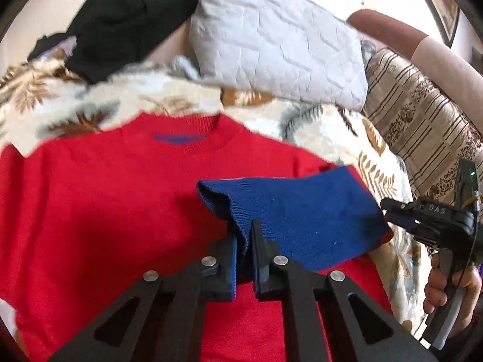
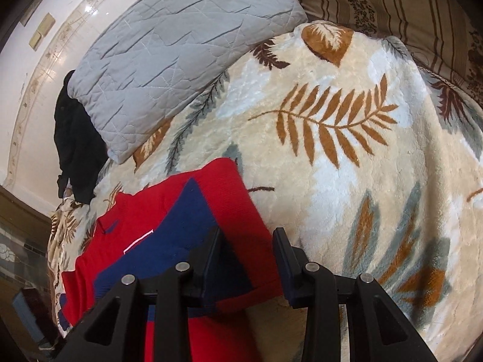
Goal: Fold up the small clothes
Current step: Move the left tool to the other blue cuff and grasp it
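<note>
Left wrist view: I see the red sweater (image 1: 105, 211) lying flat, front up, on the leaf-print fleece blanket (image 1: 187, 99), neckline toward the pillows.
Bedding: a grey quilted pillow (image 1: 271, 39) and a striped brown cushion (image 1: 422, 120) sit beyond the sweater; a black garment (image 1: 126, 18) is heaped by the far wall.
Progress: I judge the fold is at an early step; the body is spread out, and one sleeve with a blue cuff (image 1: 302, 211) is drawn in across the chest.
Remaining: as far as I can tell, the other sleeve and the fold of the body are not yet done; the far-left sleeve runs out of frame.
Sweater look: ribbed knit, bright red with navy blue panels, a blue strip inside the collar (image 1: 178, 138), and a small white line mark (image 2: 139, 241) on the blue in the right wrist view.
Left gripper (image 1: 244, 241): my left tongs are pinched tight on the blue cuff's edge, the knit bunched between the pads.
Right gripper (image 2: 247, 253): my right tongs stand partly apart over the sweater's red edge (image 2: 229, 199), where it meets the blanket; I cannot tell whether either pad touches the cloth.
Person: a hand (image 1: 449, 286) holds the right tool's handle at the frame's edge.
</note>
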A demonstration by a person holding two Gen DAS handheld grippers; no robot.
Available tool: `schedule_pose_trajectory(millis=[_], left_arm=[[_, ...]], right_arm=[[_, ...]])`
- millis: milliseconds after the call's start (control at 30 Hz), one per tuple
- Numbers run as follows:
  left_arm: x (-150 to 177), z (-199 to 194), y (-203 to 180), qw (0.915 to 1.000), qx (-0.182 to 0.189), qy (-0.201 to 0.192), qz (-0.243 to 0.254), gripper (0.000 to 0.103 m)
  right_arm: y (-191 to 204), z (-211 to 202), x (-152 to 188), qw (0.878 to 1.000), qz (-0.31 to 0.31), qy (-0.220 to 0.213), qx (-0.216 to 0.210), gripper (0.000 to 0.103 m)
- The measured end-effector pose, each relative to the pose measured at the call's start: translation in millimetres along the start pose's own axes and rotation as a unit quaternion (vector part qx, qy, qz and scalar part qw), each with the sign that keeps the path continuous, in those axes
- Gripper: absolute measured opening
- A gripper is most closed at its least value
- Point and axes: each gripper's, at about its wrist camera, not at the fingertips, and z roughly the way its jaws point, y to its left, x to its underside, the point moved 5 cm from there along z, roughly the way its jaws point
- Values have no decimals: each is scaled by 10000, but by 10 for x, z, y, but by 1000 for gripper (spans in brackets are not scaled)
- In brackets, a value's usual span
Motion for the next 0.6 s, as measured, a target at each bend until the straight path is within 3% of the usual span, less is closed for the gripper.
schedule_pose_trajectory(millis=[133, 267, 300, 367, 467, 500, 567, 600], left_arm=[[-107, -198, 206, 9997, -217, -96, -71, 8], [-239, -481, 573, 9944, -1010, -293, -55, 8], [-252, -511, 647, 9939, -1063, -291, -89, 8], [-240, -534, 805, 9948, -990, -128, -219, 9], [-175, -523, 1032, 9917, -1189, 104, -472, 14], [-163, -523, 1069, 9904, -1283, 141, -488, 16], [-155, -592, 1169, 9871, -1501, 118, -536, 16], [-160, -664, 1218, 9869, -1497, 51, -594, 20]], right_arm=[[71, -11, -6, 9999, -121, -84, -42, 39], [278, 12, 55, 9987, -408, -57, -290, 39], [344, 25, 81, 9982, -479, -31, -366, 39], [472, 66, 137, 9969, -601, 58, -514, 39], [663, 166, 237, 9939, -755, 265, -753, 39], [756, 234, 297, 9918, -854, 431, -849, 44], [866, 363, 426, 9886, -1042, 746, -788, 64], [906, 430, 492, 9873, -1110, 892, -700, 64]])
